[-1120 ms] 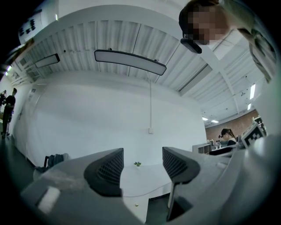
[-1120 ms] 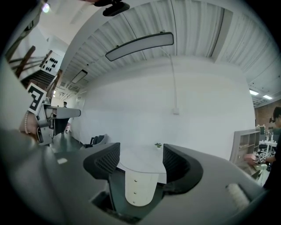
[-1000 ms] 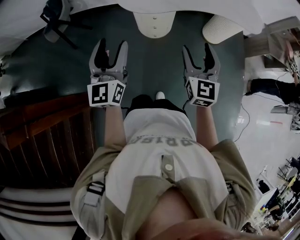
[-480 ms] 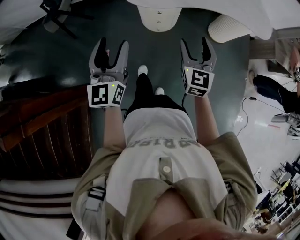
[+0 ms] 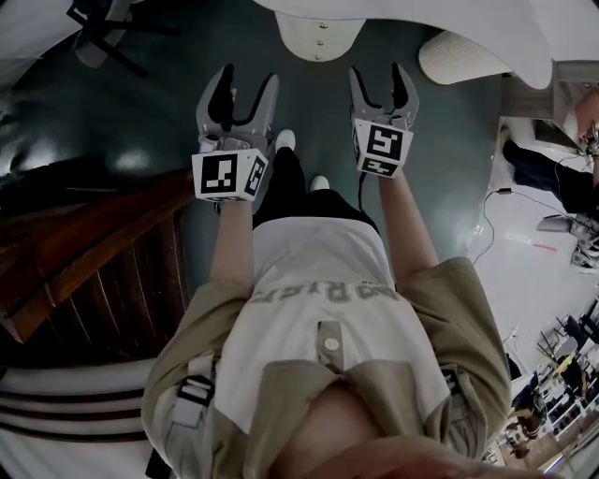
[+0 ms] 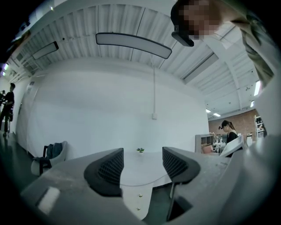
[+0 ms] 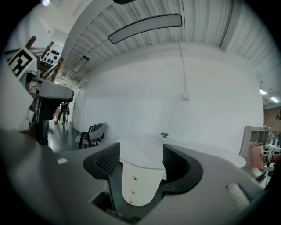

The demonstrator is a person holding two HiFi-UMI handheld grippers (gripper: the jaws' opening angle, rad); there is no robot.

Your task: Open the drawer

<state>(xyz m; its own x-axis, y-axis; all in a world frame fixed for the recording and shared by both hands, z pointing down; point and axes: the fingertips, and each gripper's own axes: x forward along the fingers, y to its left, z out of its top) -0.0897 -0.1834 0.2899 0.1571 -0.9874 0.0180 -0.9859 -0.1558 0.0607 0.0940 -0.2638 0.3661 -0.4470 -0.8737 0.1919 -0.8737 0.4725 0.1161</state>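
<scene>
I cannot make out a drawer in any view. My left gripper [image 5: 247, 89] is held out over the dark floor, open, with nothing between its jaws. My right gripper [image 5: 378, 82] is level with it, a short way to the right, also open and holding nothing. In the left gripper view the left gripper [image 6: 141, 166] points across a room toward a white table [image 6: 136, 178]. The right gripper [image 7: 140, 160] faces the same white table [image 7: 145, 154] and its studded leg panel [image 7: 137, 186].
Dark wooden furniture [image 5: 84, 253] fills the left side beside the person's body. The white table [image 5: 318, 28] stands ahead, a dark chair [image 5: 103, 28] at far left, a white chair [image 5: 468, 56] at far right. The person's shoes [image 5: 285, 140] show between the grippers.
Both grippers have moved forward toward the table, and the left one has shifted right. A foot has stepped forward. The wooden furniture has swung in the head view.
</scene>
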